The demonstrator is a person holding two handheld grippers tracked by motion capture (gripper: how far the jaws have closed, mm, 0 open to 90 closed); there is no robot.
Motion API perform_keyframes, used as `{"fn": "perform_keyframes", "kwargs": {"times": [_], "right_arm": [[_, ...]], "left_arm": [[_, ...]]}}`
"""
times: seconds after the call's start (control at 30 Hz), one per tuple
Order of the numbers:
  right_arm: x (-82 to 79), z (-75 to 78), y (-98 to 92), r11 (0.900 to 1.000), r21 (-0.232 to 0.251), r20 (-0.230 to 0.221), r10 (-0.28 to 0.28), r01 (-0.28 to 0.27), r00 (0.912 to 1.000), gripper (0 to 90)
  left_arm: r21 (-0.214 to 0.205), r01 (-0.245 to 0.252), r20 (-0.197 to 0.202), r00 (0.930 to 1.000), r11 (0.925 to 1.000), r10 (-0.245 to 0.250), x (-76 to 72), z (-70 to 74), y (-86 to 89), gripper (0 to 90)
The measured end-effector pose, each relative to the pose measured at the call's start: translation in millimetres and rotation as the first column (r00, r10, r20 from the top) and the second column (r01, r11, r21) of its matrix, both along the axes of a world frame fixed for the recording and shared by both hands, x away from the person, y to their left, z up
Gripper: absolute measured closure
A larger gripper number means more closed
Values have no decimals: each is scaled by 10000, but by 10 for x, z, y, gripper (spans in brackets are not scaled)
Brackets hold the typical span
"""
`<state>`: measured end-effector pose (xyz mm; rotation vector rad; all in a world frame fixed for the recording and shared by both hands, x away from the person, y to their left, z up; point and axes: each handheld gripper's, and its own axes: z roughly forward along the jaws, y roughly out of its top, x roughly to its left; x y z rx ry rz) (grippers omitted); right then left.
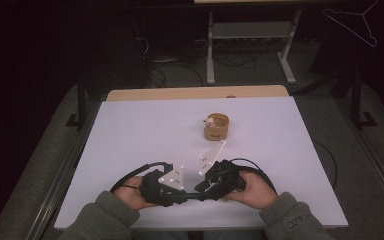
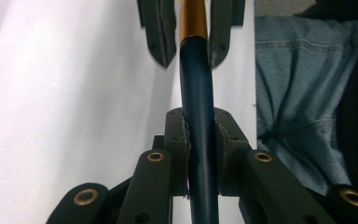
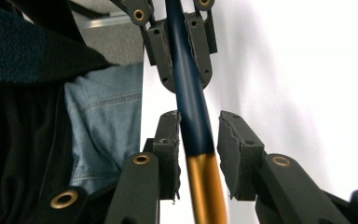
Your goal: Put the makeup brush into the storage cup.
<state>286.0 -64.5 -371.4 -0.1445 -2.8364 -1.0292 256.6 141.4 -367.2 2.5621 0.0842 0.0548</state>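
Pen (image 2: 198, 116) — smooth, round, navy with gold end — clamped by left gripper (image 2: 200, 135); right gripper (image 3: 198, 140) loosened.

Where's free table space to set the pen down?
Bare sheet left of the wooden cup, from the far wooden edge to the hands. Another patch right of the cup, out to the right edge. Crowded: the near middle, where the left gripper clamps the pen and the right gripper, jaws apart, sits around it.
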Motion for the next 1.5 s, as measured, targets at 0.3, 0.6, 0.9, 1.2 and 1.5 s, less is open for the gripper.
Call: {"fn": "perform_keyframes", "kwargs": {"times": [0.3,0.6,0.9,1.2,1.5], "right_arm": [[13,95,-174,9926,679,45,-1008,1002,9949,614],[78,-15,-216,9713,743,-721,-2206,2258,9727,546],[287,-4,-279,8671,2265,-2309,-3947,4436,8893,471],[381,-1,-318,8023,2782,-3352,-4341,5281,8362,488],[386,49,-312,7796,3238,-3788,-4123,5360,8285,557]], "left_arm": [[-387,-901,163,9957,9952,908,66,18,152,785],[-1662,-3087,53,9494,9365,3139,223,133,361,784],[-3012,-3664,-92,9243,8804,3815,241,147,291,783],[-3279,-4002,-411,9110,8557,4103,251,32,179,782],[-2285,-3610,-136,9298,9041,3678,237,-101,7,781]]}}
